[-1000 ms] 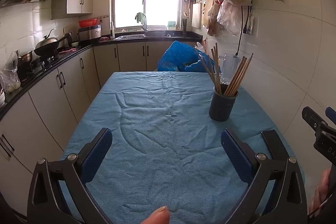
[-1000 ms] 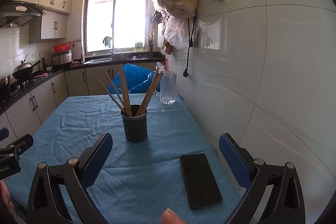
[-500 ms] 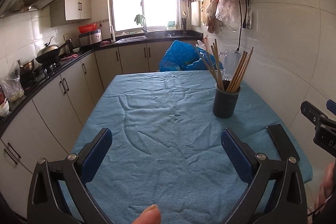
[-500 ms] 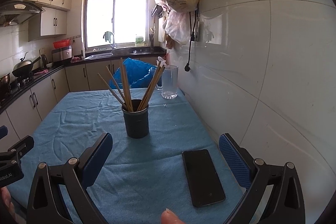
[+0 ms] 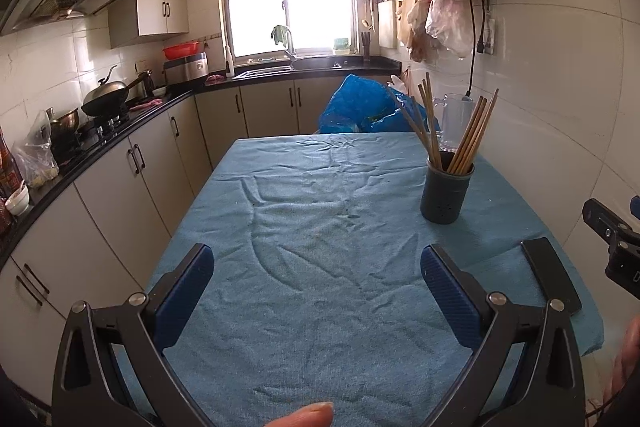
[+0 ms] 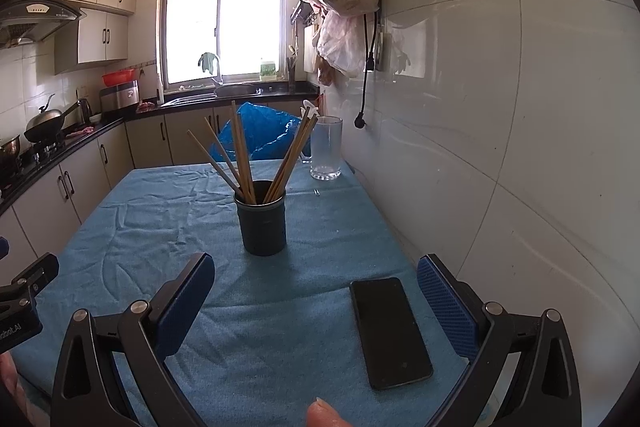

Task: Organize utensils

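Only the right wrist view shows the whole phone (image 6: 390,331). Both the left gripper (image 5: 317,293) and right gripper (image 6: 316,297) hover level over the bench (image 5: 320,227), jaws wide, empty.

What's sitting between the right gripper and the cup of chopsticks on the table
Nothing but bare blue tablecloth. In the right wrist view the open right gripper faces the dark cup of chopsticks; the black phone lies off to the right, clear of that stretch.
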